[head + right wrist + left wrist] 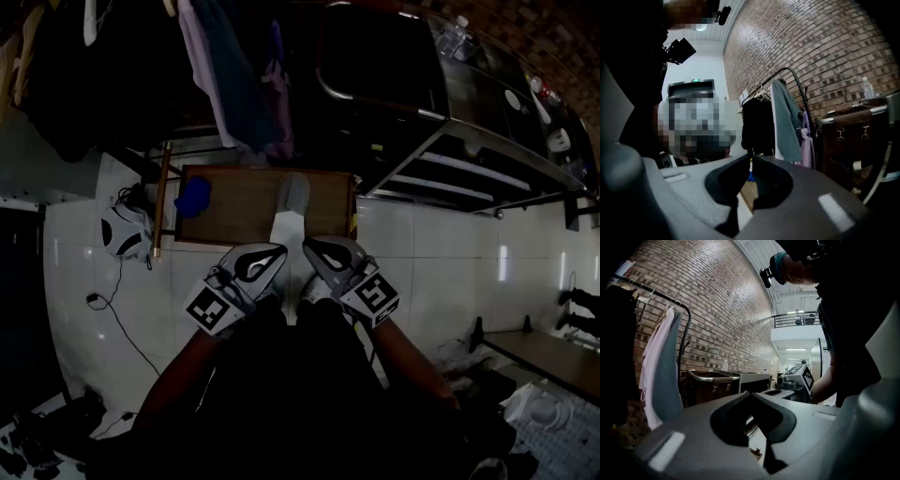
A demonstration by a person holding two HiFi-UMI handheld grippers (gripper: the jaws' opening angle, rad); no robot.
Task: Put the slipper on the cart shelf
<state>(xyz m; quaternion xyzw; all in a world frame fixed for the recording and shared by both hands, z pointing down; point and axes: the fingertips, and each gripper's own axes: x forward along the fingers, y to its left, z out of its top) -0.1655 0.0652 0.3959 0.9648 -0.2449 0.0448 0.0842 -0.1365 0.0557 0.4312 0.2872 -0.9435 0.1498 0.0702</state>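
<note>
1. While both grippers hang low in front of the person, the slipper (292, 197) lies on a wooden board (234, 220) on the floor. It is just ahead of the two sets of jaw tips and in line with the gap between them.
2. The left gripper (279, 251) has its jaws pressed together at the tips, with nothing between them.
3. The right gripper (309, 246) is likewise closed tip to tip and empty.
4. The slipper's long axis runs straight away from the person. Its grey end points off toward the hanging clothes (234, 75), and its pale end comes nearest the jaws.
5. Neither hand is clearly closer, since the pale near end sits about midway between the two tips.
6. The cart (487, 131) stands to the right of the board, beyond the right gripper. That hand would probably have the shorter carry to a shelf.
7. Whichever hand goes in, its jaws must first spread. The narrow pale end facing them looks like the easier place to pinch.
</note>
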